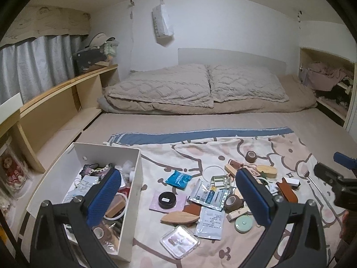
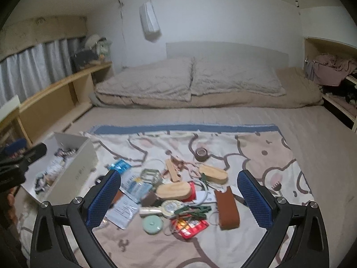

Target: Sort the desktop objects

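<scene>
1. My left claw hangs wide open and empty, its left finger over the white box and its right finger over the pile beside it.
2. My right claw is also wide open and holds nothing; it hovers above the pile, well right of the box.
3. The white box stands at the left edge of the cartoon blanket, already partly filled with small things; I cannot count them.
4. Just right of the box lie one blue packet and one black round tin on a pink card.
5. Further right of the box I count two brown tape rolls: one far off alone, one in the pile.
6. One pale green round disc lies at the near edge of the pile, right of the box.
7. One red wrapper sits just right of that disc.
8. One brown leather case lies furthest right of the box.
9. Two wooden oval blocks lie in the middle of the pile, one behind the other.
10. One clear tray lies near the box's front corner.
</scene>
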